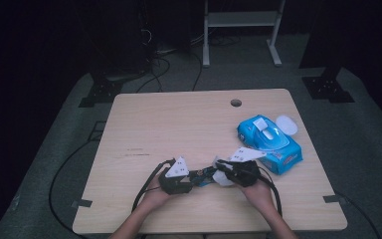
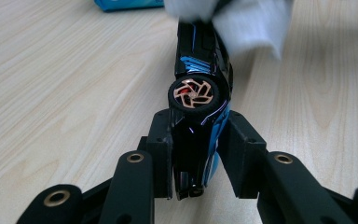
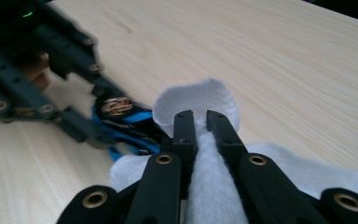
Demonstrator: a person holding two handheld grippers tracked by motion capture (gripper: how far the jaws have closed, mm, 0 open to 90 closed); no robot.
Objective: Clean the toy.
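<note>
Near the front edge of the bench (image 1: 144, 119), the left tool (image 1: 191, 180) clamps a toy car (image 2: 196, 100), its jaws pressed against the car's two sides. From the left tool's camera the car sits on its side between the jaws, one wheel with a copper-coloured rim facing up, the black and blue body running away from the camera. At the car's far end a white wipe (image 2: 247, 18) lies over it.

The right tool (image 3: 200, 122) is closed on that wipe (image 3: 209, 186); the cloth bulges up between its jaws and spreads out beneath them. In the right tool's view the wipe touches the car (image 3: 126, 123), which is held by the other tool at the upper left. From above, the two tools meet tip to tip, the car (image 1: 202, 174) between them and the wipe (image 1: 222, 177) at the right tool (image 1: 225, 170). A hand (image 1: 155, 195) holds each tool from below.

Right of the tools, near the bench's right edge, lies a blue pack (image 1: 271, 142) of wipes with its lid flipped open. A round hole (image 1: 236, 103) sits near the bench's far edge.
</note>
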